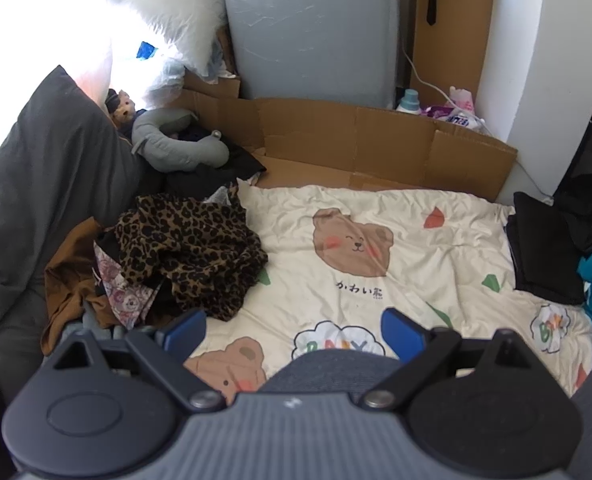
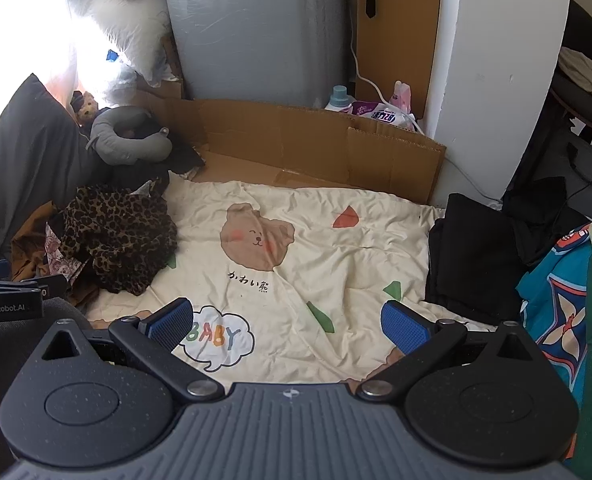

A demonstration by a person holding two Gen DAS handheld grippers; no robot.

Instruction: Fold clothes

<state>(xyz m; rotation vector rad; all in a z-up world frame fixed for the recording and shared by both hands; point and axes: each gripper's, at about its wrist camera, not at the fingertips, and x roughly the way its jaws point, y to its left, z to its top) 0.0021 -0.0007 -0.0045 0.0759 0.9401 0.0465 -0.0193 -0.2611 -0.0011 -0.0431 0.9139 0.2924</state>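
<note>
Both of your grippers sit nearest the lens, jaws spread wide and holding nothing: your left gripper (image 1: 294, 334) and your right gripper (image 2: 288, 324) hover over a cream bear-print quilt (image 1: 415, 248). At ten o'clock in both views, a crumpled leopard-print garment (image 1: 192, 248) tops a heap of unfolded clothes on the quilt's edge. At three o'clock, a stack of folded black clothes (image 1: 543, 256) lies on the quilt, with a teal patterned garment (image 2: 555, 304) just beside it. At twelve o'clock, flattened cardboard (image 1: 355, 140) stands against a grey appliance (image 1: 307, 28).
</note>
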